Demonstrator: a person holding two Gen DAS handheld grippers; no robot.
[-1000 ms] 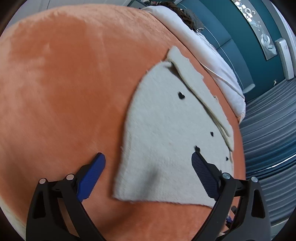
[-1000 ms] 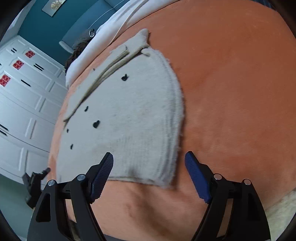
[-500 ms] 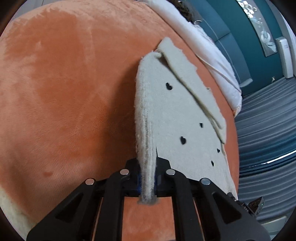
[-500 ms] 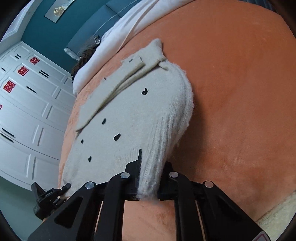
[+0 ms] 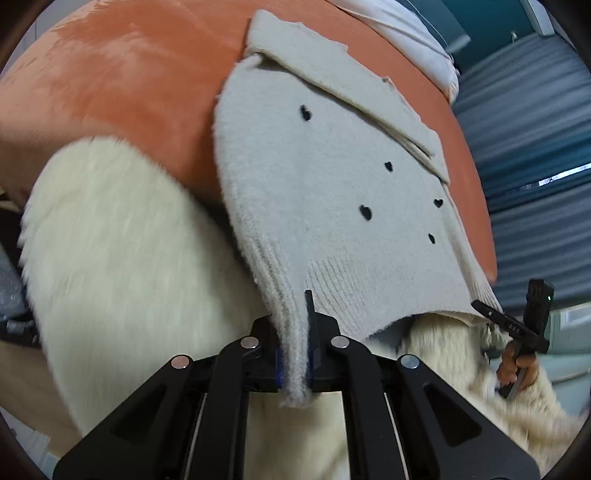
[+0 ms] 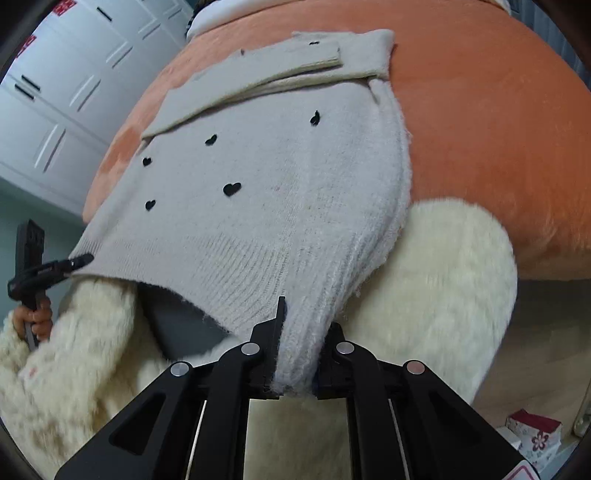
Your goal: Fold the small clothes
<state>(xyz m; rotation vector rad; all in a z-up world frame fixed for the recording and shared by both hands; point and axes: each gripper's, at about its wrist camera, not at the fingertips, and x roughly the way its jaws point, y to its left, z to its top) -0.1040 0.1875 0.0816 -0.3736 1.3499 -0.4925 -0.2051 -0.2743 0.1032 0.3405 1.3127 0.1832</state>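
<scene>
A small cream knit sweater (image 5: pixel 332 192) with black heart dots lies on an orange plush bed (image 5: pixel 140 74), sleeves folded across its far end. My left gripper (image 5: pixel 295 363) is shut on the left corner of its ribbed hem, lifted off the bed. My right gripper (image 6: pixel 293 363) is shut on the right hem corner of the sweater (image 6: pixel 266 184). The hem is raised and pulled toward the person. Each gripper shows in the other's view, the right gripper (image 5: pixel 517 325) and the left gripper (image 6: pixel 40 273), at the hem's opposite corner.
The person's fluffy cream jumper (image 5: pixel 122 266) fills the near foreground below the hem. White bedding (image 5: pixel 406 33) lies at the bed's far end. White cupboards (image 6: pixel 66 92) stand to the left, striped blue floor (image 5: pixel 535 147) to the right. A patterned box (image 6: pixel 532 435) sits on the floor.
Both grippers closed on the sweater's hem corners, then lifted and drew the hem back off the bed toward the person. The sweater now slopes up from the bed.
</scene>
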